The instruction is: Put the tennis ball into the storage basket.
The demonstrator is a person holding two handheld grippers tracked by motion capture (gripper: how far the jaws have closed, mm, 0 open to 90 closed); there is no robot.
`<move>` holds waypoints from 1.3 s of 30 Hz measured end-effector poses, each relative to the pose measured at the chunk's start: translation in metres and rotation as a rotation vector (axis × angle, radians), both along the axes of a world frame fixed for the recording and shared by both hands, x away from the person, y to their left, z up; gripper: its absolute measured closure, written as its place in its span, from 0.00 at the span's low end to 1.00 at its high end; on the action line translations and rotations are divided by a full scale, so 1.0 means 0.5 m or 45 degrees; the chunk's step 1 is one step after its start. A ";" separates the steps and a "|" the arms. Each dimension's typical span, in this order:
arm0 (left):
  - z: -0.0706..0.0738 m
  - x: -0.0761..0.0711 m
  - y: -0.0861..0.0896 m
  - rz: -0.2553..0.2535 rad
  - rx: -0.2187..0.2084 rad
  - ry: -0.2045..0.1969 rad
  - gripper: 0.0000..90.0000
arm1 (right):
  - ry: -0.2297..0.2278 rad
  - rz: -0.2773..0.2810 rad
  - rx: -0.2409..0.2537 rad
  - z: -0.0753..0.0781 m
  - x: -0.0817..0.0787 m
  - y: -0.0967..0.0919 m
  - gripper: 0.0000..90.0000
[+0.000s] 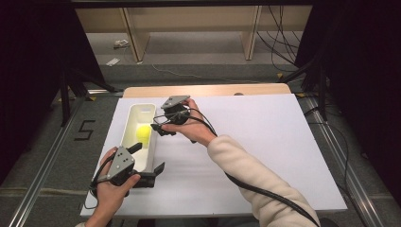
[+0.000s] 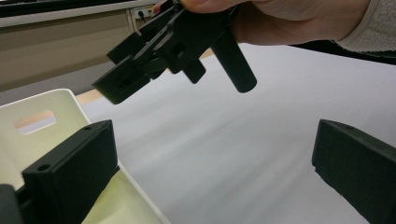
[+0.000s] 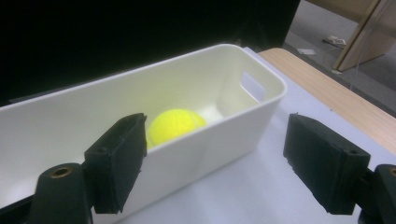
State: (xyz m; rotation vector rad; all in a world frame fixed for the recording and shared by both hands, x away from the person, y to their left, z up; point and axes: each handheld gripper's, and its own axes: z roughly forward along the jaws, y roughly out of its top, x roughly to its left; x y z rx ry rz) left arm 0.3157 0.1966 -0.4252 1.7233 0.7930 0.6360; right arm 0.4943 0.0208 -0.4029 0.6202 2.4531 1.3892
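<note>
- My right gripper [image 1: 158, 128] hangs just over the right wall of the white bin [image 1: 134, 113], its jaws spread wide with nothing between them; I judge I hold it there to come down on the ball or to have just let it go, and the pictures alone cannot settle which
- The yellow tennis ball [image 3: 176, 124] lies on the floor of the bin, about midway along it and nearer the right wall; in my right gripper view it sits just behind my left jaw and touches neither jaw
- My left gripper [image 1: 150, 166] is at the near end of the bin, jaws apart: one jaw reaches over the near rim into the bin [image 2: 65, 105], the other stands outside on the white board [image 1: 265, 142]; I take this as bracing the bin so that it does not slide, though whether the jaw truly presses on the wall is hard to tell from this angle
- The bin lies lengthwise, near to far, along the left edge of the board, with a handle slot [image 3: 252, 86] in its far end wall
- Writing: a large "5" [image 1: 84, 129] is marked on the floor, left of the table; I can read no brand or label on ball, bin or grippers
</note>
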 end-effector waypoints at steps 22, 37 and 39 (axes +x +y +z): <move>0.000 0.001 -0.001 0.001 -0.007 0.000 0.00 | -0.007 -0.158 0.001 -0.005 -0.007 -0.162 0.24; 0.001 0.001 -0.001 0.003 -0.010 -0.003 0.00 | 0.002 -0.270 0.005 -0.028 -0.022 -0.278 0.24; 0.001 0.002 -0.001 0.004 -0.010 -0.003 0.00 | 0.001 -0.288 0.007 -0.031 -0.025 -0.294 0.24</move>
